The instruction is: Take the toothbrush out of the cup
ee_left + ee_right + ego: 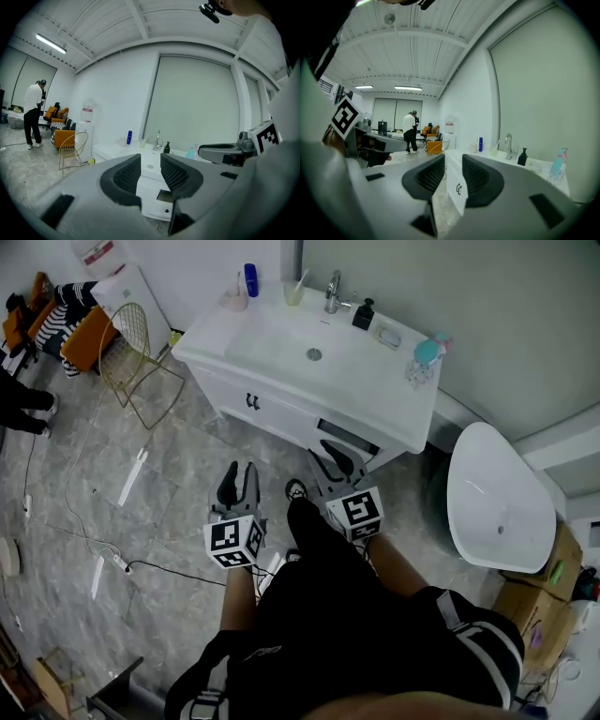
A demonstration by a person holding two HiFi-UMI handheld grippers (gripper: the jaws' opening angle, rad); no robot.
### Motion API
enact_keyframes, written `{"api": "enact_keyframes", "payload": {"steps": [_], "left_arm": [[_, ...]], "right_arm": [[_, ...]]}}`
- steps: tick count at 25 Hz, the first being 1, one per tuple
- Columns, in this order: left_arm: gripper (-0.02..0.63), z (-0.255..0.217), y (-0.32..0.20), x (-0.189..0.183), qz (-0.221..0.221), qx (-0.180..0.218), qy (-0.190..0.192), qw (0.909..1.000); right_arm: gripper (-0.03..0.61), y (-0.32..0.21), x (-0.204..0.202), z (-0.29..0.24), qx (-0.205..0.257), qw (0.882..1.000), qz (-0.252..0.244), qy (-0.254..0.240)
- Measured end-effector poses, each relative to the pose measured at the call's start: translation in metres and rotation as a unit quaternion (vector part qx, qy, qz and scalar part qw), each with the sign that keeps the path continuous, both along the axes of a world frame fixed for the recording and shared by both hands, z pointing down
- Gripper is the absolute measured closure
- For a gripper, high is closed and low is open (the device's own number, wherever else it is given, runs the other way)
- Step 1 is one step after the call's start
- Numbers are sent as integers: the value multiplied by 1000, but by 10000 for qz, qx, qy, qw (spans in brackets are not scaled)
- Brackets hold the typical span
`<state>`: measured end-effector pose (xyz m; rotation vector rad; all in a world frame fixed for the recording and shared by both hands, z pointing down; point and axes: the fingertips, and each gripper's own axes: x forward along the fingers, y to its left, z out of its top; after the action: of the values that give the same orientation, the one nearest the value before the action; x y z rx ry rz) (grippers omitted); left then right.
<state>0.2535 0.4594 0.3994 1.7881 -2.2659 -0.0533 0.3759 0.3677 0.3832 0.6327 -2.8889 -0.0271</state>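
Left tongs (238,486) and right tongs (337,463) spread, empty, readied for grasping; toothbrush (301,278) stands in cup (293,296) on the worktop (216,334) ahead.

A worktop (403,409) stands against the back wall, with a sink (281,338) sunk in its middle. Along its back edge, from left to right:

- a beaker (236,300) with a bottle (250,279) just behind it
- the cup (293,296) with the toothbrush (301,279) standing in it
- the tap (333,292)
- a pump dispenser (364,313)
- a dish (389,336)

A spray bottle (427,354) sits near the right end. Under the worktop's front a drawer (349,439) stands partly out.

On the floor, a wire chair (141,357) stands to the left and a toilet (497,498) to the right, with boxes (548,582) beyond it.

The left gripper (240,472) and right gripper (336,454) are side by side before the worktop, well apart from the cup.
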Motion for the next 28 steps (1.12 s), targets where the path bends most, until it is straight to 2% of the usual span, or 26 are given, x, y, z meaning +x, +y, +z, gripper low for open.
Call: {"api": "enact_keyframes", "payload": {"steps": [5,9,23,28], "left_arm": [[472,7,-33,-30,26,-7,39,10000],[471,-7,-72,-65,18,26,-119,9999],[457,-23,-231,-155,66,-72,-170,9998],[457,-28,-273,-183,34,-85,-250,9996]], "right_arm": [[446,-49,-21,10,29,9999,146,-25],[437,-92,-49,-3,68,9995,243,-189],[423,-245,-134,-16,-35,9995,225,-223],[423,-290,-159,-16,-88,9993,239,-285]]}}
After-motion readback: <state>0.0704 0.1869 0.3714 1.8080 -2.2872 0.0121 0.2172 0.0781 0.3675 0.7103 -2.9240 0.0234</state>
